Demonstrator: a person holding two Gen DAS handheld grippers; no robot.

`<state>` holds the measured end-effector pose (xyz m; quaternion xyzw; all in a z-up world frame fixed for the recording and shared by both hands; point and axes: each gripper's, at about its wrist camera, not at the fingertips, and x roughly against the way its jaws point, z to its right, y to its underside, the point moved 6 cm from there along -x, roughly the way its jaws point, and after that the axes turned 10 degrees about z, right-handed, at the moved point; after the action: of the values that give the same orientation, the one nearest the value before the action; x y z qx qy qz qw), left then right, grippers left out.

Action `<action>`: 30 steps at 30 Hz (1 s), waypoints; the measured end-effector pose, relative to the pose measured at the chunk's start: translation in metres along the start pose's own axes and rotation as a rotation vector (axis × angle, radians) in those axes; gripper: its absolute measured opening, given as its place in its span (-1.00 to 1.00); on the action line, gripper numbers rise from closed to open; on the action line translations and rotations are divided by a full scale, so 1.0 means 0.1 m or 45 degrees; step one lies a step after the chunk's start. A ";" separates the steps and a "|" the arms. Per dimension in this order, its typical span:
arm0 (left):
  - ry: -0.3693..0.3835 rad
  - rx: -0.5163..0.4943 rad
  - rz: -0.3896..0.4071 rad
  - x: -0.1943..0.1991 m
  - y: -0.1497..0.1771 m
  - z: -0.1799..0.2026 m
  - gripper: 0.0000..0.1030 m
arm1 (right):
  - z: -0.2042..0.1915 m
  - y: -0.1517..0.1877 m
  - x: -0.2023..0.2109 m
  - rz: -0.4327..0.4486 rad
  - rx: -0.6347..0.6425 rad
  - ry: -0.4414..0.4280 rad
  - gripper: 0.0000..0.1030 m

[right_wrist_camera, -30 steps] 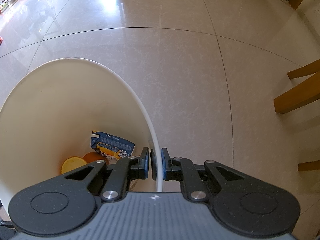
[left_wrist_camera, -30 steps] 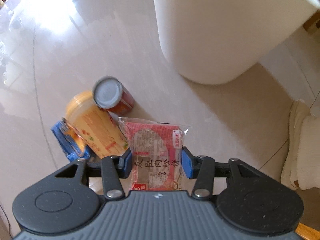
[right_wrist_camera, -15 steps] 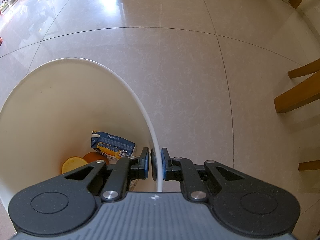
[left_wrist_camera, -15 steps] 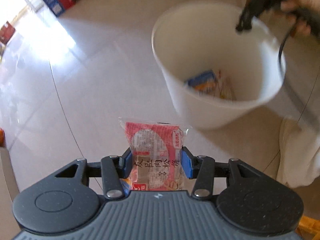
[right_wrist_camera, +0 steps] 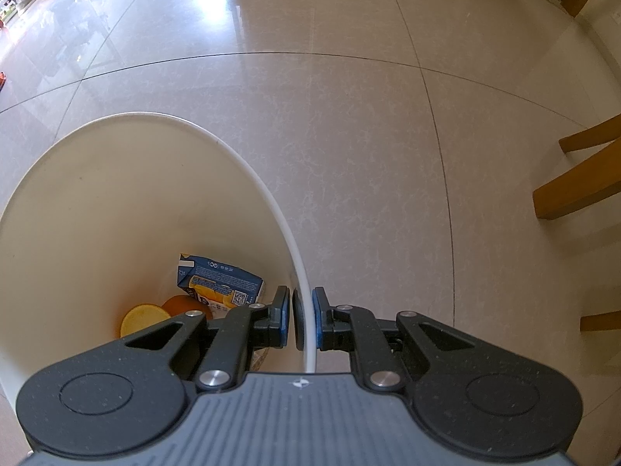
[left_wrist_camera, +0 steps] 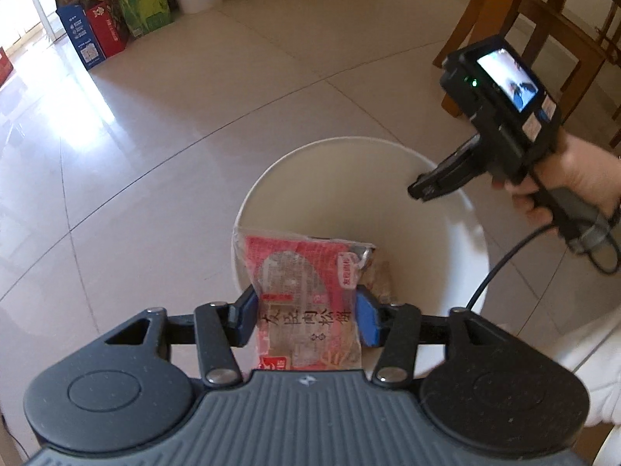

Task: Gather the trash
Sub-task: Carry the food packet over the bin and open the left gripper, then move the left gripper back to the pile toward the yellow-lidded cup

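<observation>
Hanging between the left claw's (left_wrist_camera: 306,320) just-parted jaws above the white bin (left_wrist_camera: 462,209), the light, crinkly snack packet (left_wrist_camera: 306,272) slips easily; right claw (right_wrist_camera: 302,324) pinches the rim.

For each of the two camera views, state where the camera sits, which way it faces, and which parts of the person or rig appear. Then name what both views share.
Left wrist: on the left gripper, looking steeply down past the red snack packet into the white bin; the right gripper and a hand show.
Right wrist: on the right gripper, facing down, clamped on the bin's rim; only its fingers show.
Shared: the bin and the tiled floor.
</observation>
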<state>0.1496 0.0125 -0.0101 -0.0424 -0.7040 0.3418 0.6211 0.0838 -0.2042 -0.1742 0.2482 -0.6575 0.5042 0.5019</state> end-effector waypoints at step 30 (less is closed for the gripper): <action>-0.181 0.224 -0.029 -0.18 0.76 -0.62 0.77 | -0.01 0.00 0.01 0.003 0.008 0.007 -0.72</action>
<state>0.1819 0.0881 -0.0666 0.0448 -0.7140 0.3974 0.5747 0.0843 -0.2028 -0.1734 0.2476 -0.6548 0.5077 0.5021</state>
